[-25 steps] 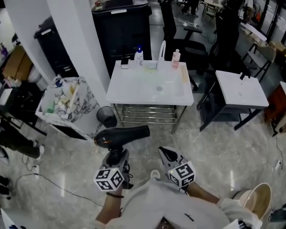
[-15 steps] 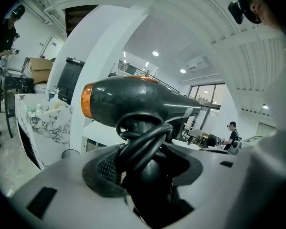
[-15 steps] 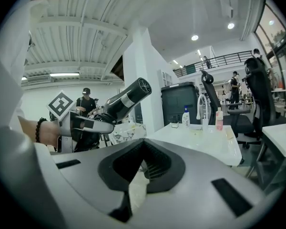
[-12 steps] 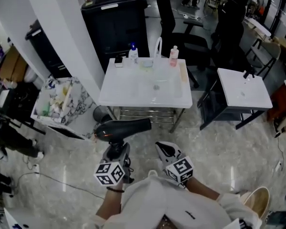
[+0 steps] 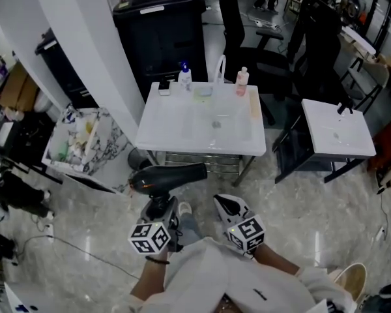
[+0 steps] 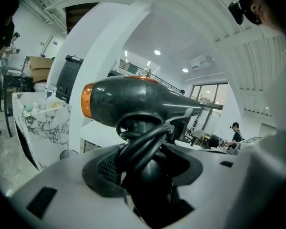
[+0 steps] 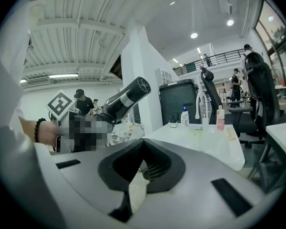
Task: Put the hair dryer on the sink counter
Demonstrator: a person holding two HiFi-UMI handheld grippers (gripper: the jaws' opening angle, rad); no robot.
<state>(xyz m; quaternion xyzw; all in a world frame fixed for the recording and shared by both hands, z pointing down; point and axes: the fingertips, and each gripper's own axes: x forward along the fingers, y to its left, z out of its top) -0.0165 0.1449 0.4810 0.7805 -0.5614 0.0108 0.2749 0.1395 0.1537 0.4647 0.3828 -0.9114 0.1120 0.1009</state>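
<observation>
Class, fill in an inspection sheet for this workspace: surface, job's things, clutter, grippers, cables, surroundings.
Surface: white sink counter, ahead of the person.
Job's things: hair dryer, held short of the counter, not yet set down.
Clutter: blue-topped bottle, pink bottle and tap along the counter's far edge.
Grippers: left gripper shut on the hair dryer's handle; right gripper shut, empty.
Cables: cord wound around the handle.
Surroundings: black bin, office chairs, second sink stand.

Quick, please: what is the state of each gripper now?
Left gripper: closed on the hair dryer, at its handle.
Right gripper: closed, holding nothing.
</observation>
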